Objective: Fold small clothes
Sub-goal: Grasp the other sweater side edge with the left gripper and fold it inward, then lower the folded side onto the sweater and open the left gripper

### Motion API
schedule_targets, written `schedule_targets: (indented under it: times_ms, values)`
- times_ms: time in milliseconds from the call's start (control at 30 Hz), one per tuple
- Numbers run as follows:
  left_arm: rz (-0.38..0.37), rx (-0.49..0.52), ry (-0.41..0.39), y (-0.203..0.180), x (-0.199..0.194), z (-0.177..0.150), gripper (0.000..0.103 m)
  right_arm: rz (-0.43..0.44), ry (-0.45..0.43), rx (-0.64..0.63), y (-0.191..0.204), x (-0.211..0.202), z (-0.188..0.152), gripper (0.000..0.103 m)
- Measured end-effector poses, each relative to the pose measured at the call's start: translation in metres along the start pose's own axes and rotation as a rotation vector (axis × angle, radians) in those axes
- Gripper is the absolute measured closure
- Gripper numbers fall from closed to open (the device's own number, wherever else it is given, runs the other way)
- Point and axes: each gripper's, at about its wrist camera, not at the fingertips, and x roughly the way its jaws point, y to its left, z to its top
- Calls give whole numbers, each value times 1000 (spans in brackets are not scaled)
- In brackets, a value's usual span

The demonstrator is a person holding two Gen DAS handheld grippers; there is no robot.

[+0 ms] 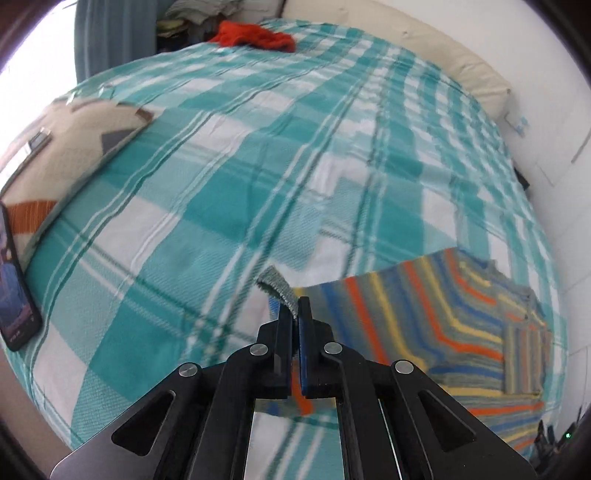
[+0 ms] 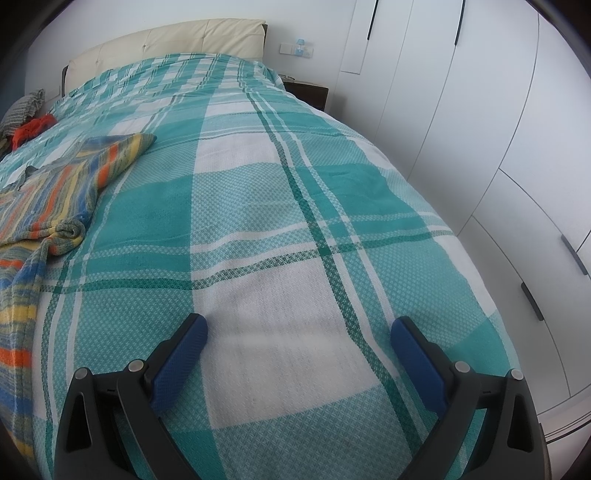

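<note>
A small knitted garment (image 1: 436,317) with orange, yellow and blue stripes lies on the teal plaid bed cover (image 1: 229,192). My left gripper (image 1: 294,308) is shut on its grey ribbed edge (image 1: 279,286), which sticks up between the pads, and the cloth is lifted there. From the right wrist view the same striped garment (image 2: 55,192) lies rumpled at the left. My right gripper (image 2: 299,326) hangs open over bare bed cover (image 2: 280,229), nothing between its blue pads (image 2: 184,354).
A red garment (image 1: 258,35) and a heap of clothes (image 1: 199,14) lie at the far end of the bed. A phone (image 1: 16,280) and a patterned cushion (image 1: 62,158) rest at the left. A padded headboard (image 2: 166,42), nightstand (image 2: 308,92) and white wardrobes (image 2: 480,147) border the bed.
</note>
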Motion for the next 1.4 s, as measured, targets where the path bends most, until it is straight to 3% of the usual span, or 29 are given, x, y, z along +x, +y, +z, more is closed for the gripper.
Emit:
schedule_targets:
  times_ms: [200, 367, 500, 533, 567, 633, 700, 800, 867, 933, 1000, 1067, 1300, 1400]
  values:
    - [-223, 215, -37, -141, -42, 23, 102, -5, 3, -1, 0, -1, 0, 4]
    - [-310, 316, 13, -234, -12, 4, 102, -5, 3, 0, 1, -1, 0, 3]
    - [-369, 370, 135, -283, 28, -34, 99, -5, 3, 0, 1, -1, 0, 3]
    - [-357, 375, 158, -290, 37, -43, 88, -6, 3, 0, 1, -1, 0, 3]
    - [-353, 373, 188, -295, 43, -51, 68, -6, 3, 0, 1, -1, 0, 3]
    - [-363, 355, 206, -295, 45, -62, 48, -6, 3, 0, 1, -1, 0, 3]
    - [-385, 340, 188, -285, 38, -63, 42, -5, 3, 0, 1, -1, 0, 3]
    - [-325, 349, 149, -261, 30, -58, 37, -5, 3, 0, 1, -1, 0, 3]
    - [-233, 353, 113, -240, 31, -56, 30, -6, 3, 0, 1, -1, 0, 3]
    - [-80, 359, 95, -213, 44, -58, 28, -6, 4, 0, 1, -1, 0, 3]
    - [57, 369, 119, -185, 63, -68, 28, -8, 3, -1, 2, -2, -1, 3]
    - [149, 378, 169, -160, 82, -82, 29, -10, 3, -1, 2, -3, -1, 3]
    - [64, 325, 130, -111, 37, -104, 24, -13, 2, -2, 3, -4, -2, 3]
    - [88, 317, 73, -94, 18, -118, 16, -13, 2, -2, 3, -4, -2, 3]
